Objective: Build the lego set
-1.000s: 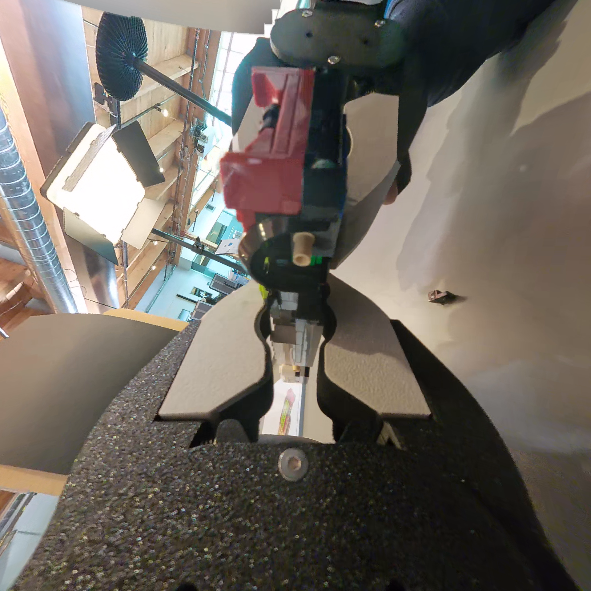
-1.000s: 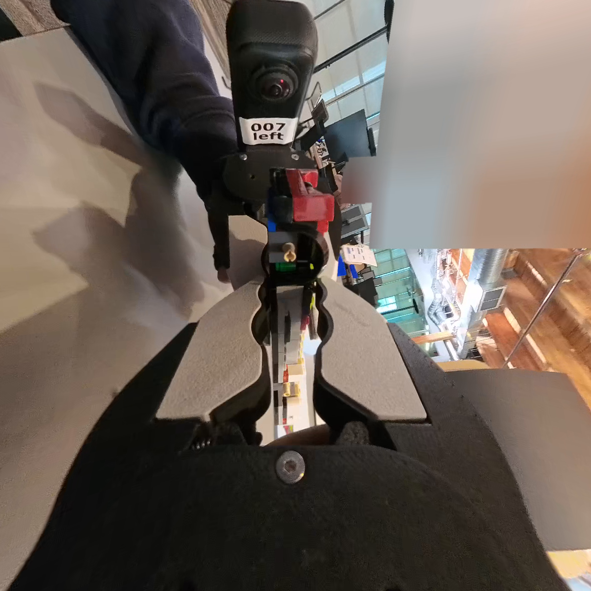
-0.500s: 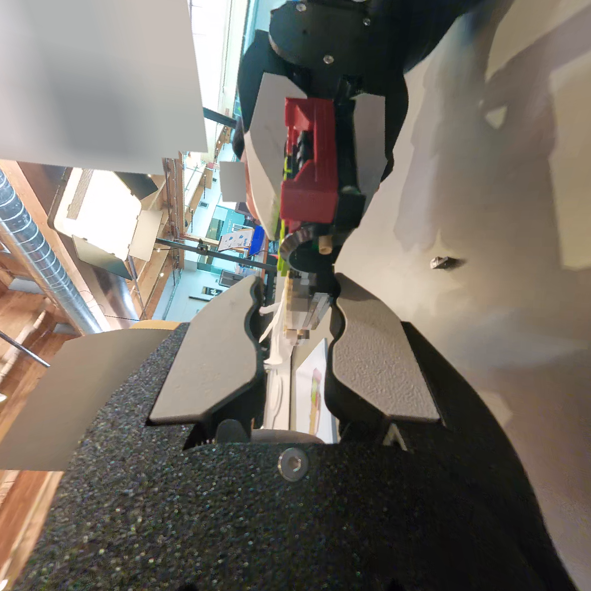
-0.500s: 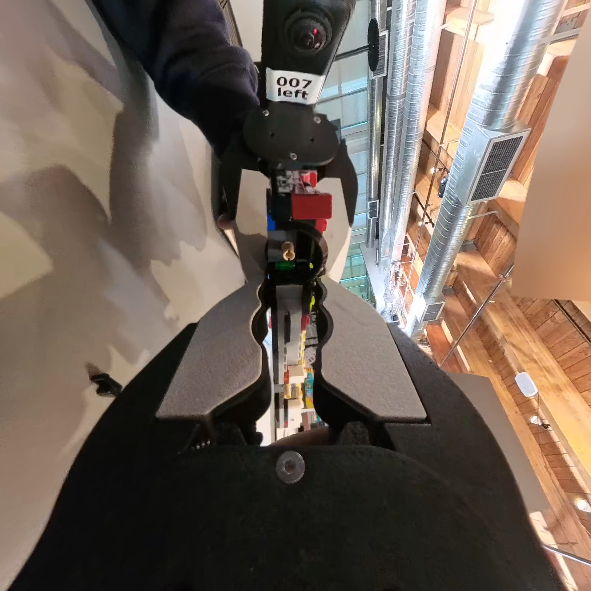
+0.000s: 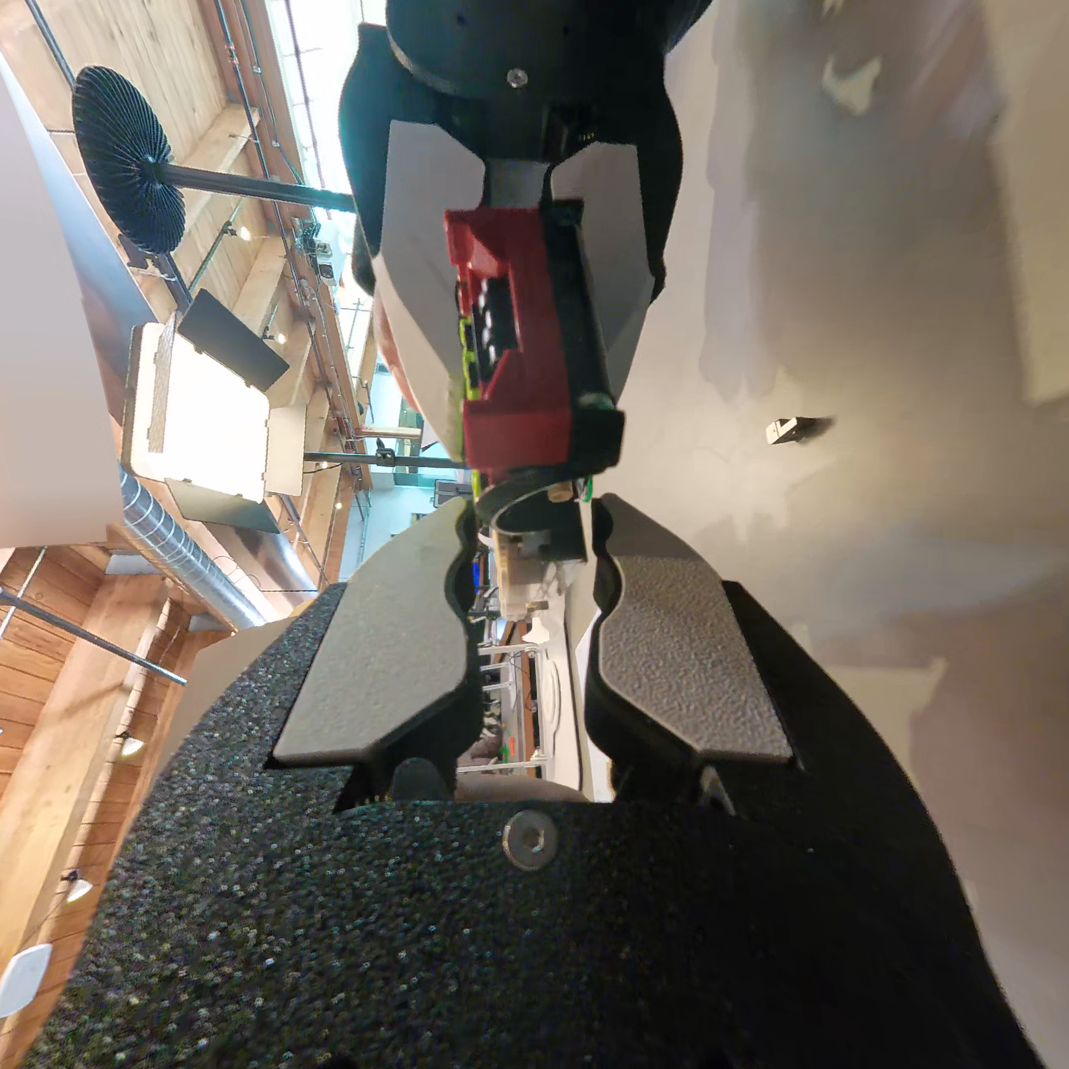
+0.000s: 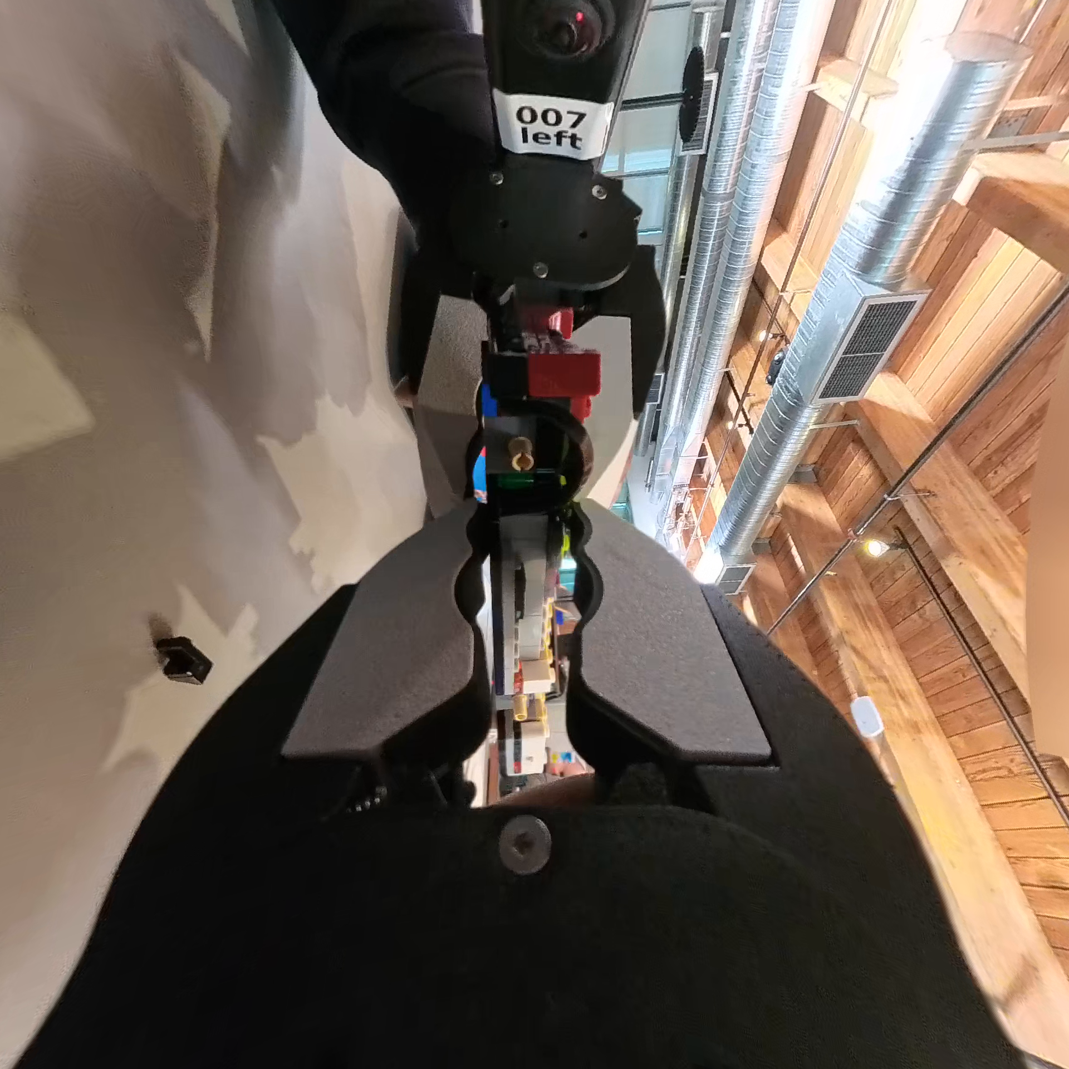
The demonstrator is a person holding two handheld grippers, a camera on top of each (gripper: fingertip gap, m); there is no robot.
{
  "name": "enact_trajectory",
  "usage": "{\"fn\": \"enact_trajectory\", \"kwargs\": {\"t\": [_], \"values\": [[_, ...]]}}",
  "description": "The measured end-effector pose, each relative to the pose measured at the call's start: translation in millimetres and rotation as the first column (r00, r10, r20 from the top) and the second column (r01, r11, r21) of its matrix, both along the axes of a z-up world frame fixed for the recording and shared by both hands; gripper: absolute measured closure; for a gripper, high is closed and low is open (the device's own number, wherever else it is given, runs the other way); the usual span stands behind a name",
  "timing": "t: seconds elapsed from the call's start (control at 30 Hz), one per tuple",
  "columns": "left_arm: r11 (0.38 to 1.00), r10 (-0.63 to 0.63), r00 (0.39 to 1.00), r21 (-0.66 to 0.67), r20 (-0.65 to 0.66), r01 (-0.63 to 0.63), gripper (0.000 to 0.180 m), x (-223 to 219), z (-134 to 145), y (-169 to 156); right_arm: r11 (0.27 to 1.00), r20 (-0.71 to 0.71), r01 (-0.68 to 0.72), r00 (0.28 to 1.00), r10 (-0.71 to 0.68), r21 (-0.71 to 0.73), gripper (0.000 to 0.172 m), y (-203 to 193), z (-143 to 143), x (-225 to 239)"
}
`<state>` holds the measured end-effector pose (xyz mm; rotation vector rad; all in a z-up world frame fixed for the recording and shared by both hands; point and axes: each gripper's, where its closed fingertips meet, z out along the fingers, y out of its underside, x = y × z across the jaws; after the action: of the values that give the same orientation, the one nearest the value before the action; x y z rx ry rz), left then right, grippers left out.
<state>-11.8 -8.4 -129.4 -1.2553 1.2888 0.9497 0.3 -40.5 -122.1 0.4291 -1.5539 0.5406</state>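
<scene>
A brick-built model (image 5: 515,428) of red, black, grey and tan parts, with a black wheel arch and a tan pin, hangs in the air between my two grippers, which face each other. My right gripper (image 6: 529,520) is shut on its grey end (image 6: 523,555); it also shows in the left wrist view (image 5: 515,324), with the red part between its pads. My left gripper (image 5: 532,520) is open around the model's tan and black end. A gap shows between its left finger (image 5: 399,625) and the bricks. It also shows in the right wrist view (image 6: 532,393), its fingers spread.
A small black brick (image 5: 792,431) lies alone on the white table (image 5: 867,578); it also shows in the right wrist view (image 6: 182,659). A lit studio light panel (image 5: 196,405), silver ducts (image 6: 810,347) and wooden walls lie behind. A dark sleeve (image 6: 405,87) holds the left gripper. Less than 4 cm separates the two grippers' tips.
My left jaws, shut on the model's end a second ago, have spread apart. My right gripper kept its hold. Both grippers turned, so the background swung round.
</scene>
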Motion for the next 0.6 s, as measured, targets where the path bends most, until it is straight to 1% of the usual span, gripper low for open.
{"fn": "enact_trajectory", "kwargs": {"t": [0.1, 0.23, 0.4, 0.6], "values": [[1.000, 0.005, 1.000, 0.016, -0.024, -0.005, 0.143, 0.2, -0.2, 1.1, 1.000, -0.021, 0.006, 1.000, -0.005, 0.022, 0.146, 0.1, -1.0, 0.0], [0.997, 0.031, 0.995, 0.066, -0.094, -0.025, 0.145, -1.0, 2.9, 2.6, 0.999, -0.053, 0.015, 0.998, -0.013, 0.045, 0.145, -0.3, -0.8, 0.0], [0.995, 0.058, 0.989, 0.088, -0.136, -0.046, 0.147, -2.5, 4.3, 3.4, 0.998, -0.075, 0.023, 0.997, -0.019, 0.063, 0.145, 0.1, -0.4, -0.1], [0.993, 0.078, 0.986, 0.097, -0.145, -0.064, 0.148, -2.3, 7.4, 3.7, 0.997, -0.095, 0.026, 0.995, -0.019, 0.072, 0.145, -0.1, 2.4, 0.8]]}}
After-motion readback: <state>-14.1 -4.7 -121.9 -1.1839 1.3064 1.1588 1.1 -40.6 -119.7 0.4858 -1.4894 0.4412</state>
